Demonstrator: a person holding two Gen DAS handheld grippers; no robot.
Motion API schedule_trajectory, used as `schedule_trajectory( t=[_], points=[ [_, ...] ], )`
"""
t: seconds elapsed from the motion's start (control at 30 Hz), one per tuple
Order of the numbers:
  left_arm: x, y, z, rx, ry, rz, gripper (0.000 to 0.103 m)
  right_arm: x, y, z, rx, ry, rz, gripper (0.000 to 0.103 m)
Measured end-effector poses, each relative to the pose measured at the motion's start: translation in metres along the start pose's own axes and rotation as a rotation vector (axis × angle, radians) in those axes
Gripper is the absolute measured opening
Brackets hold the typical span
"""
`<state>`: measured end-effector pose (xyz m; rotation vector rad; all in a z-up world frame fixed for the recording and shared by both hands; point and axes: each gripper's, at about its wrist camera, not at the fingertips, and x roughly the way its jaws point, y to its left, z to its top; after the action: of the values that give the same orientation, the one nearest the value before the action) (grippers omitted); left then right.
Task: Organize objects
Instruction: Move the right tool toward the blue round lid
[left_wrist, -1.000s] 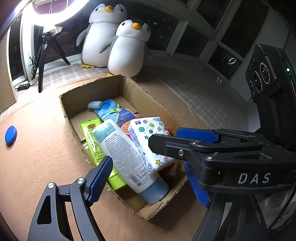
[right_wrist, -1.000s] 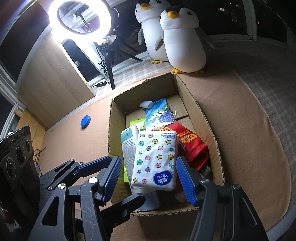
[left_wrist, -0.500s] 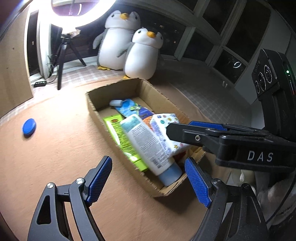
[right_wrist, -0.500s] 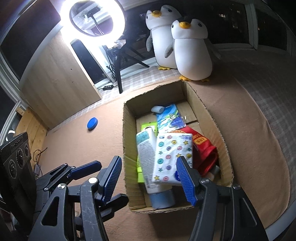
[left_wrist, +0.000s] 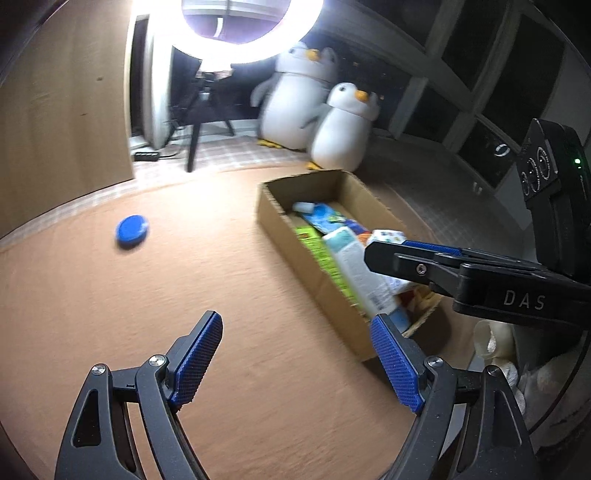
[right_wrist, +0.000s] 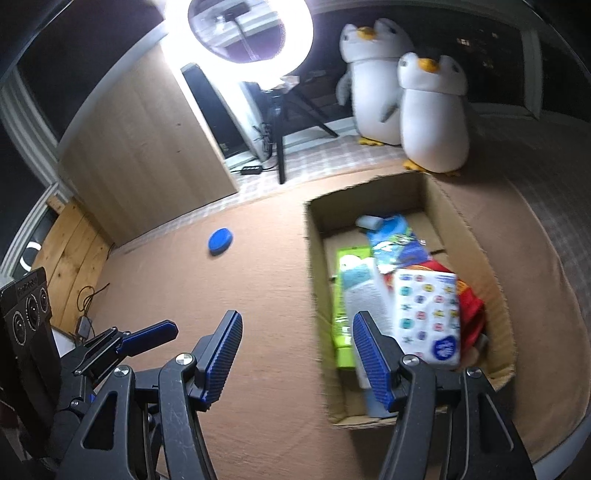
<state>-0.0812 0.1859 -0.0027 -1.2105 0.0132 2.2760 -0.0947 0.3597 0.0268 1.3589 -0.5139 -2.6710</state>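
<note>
An open cardboard box (right_wrist: 469, 229) sits on the brown mat and holds a white tissue pack with coloured dots (right_wrist: 428, 317), a white bottle (right_wrist: 365, 295), a green pack (right_wrist: 341, 332), a blue pouch (right_wrist: 395, 240) and a red bag (right_wrist: 471, 306). The box also shows in the left wrist view (left_wrist: 280, 221). A blue round lid (left_wrist: 132, 229) lies alone on the mat, also in the right wrist view (right_wrist: 220, 240). My left gripper (left_wrist: 295, 356) is open and empty over bare mat. My right gripper (right_wrist: 297, 356) is open and empty at the box's left wall.
Two white penguin plush toys (right_wrist: 432, 110) stand behind the box. A ring light on a tripod (right_wrist: 240, 33) and a wooden panel (right_wrist: 147, 147) stand at the back left. The mat's edge (right_wrist: 554, 424) curves close on the right.
Both grippers have pulled back and swung left, away from the box. The tissue pack that was between my right fingers now lies in the box. The blue lid has come further into view.
</note>
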Motion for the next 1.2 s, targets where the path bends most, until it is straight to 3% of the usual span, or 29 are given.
schedule_trajectory(
  t=[0.47, 0.93, 1.2],
  points=[
    [-0.051, 0.072, -0.031, -0.107, -0.020, 0.172, 0.087, 0.020, 0.070, -0.007, -0.108, 0.001, 0.033, 0.060],
    [-0.080, 0.139, -0.066, -0.214, -0.020, 0.228, 0.090, 0.059, 0.119, -0.006, -0.162, 0.045, 0.055, 0.064],
    [-0.077, 0.174, -0.063, -0.236, -0.017, 0.252, 0.090, 0.097, 0.137, 0.017, -0.178, 0.086, 0.066, 0.064]
  ],
)
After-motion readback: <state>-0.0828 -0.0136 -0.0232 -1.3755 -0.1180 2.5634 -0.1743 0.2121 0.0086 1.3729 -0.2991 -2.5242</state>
